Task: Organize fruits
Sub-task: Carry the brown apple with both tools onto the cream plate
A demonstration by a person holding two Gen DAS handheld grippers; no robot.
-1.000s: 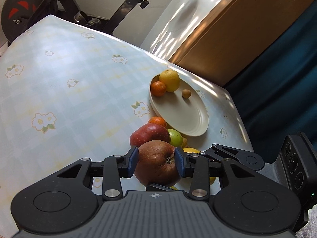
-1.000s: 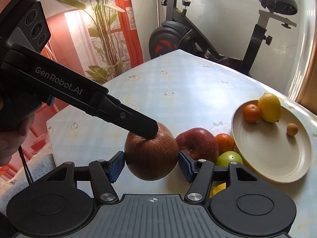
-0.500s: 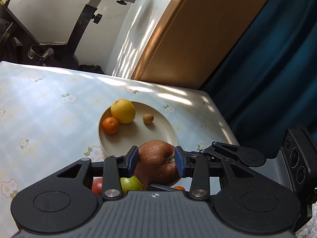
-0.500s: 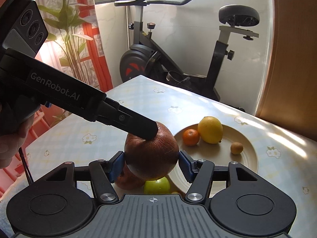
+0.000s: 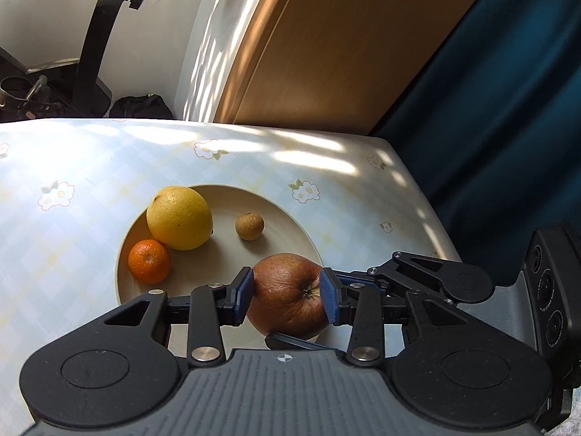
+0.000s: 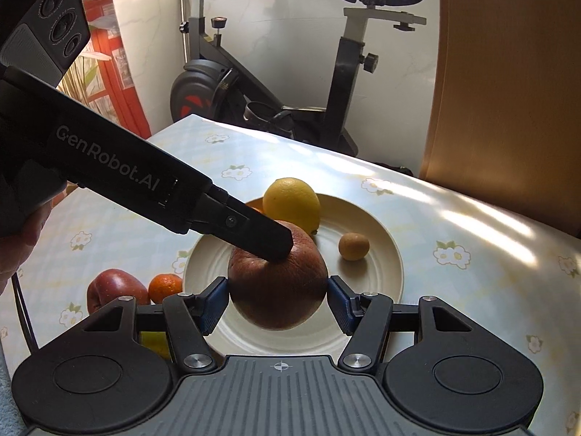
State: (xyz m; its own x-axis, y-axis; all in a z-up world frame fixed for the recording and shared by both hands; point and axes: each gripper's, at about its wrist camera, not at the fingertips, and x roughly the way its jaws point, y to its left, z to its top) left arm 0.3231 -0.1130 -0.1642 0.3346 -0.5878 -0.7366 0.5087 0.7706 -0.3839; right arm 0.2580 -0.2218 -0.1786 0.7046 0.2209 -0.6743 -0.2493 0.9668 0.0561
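A wrinkled brown-red apple (image 5: pixel 287 296) is held over the near part of the cream plate (image 5: pixel 287 214). My left gripper (image 5: pixel 286 296) is shut on it. My right gripper (image 6: pixel 279 303) has its blue pads at the apple's (image 6: pixel 277 290) two sides, seemingly touching. The left gripper's finger (image 6: pixel 254 234) presses on the apple's top in the right wrist view. On the plate (image 6: pixel 385 276) lie a yellow lemon (image 5: pixel 179 218), a mandarin (image 5: pixel 149 261) and a small brown fruit (image 5: pixel 249 226).
Left of the plate on the flowered tablecloth (image 6: pixel 472 254) lie a red apple (image 6: pixel 114 289), another mandarin (image 6: pixel 165 287) and a green-yellow fruit (image 6: pixel 154 341) partly hidden by my right gripper. An exercise bike (image 6: pixel 276 83) stands behind the table. A wooden panel (image 5: pixel 326 54) and a blue curtain (image 5: pixel 490 109) flank the far edge.
Both grippers have carried the wrinkled apple from the fruit pile to above the plate's near part. The plate now sits directly under and ahead of the apple.
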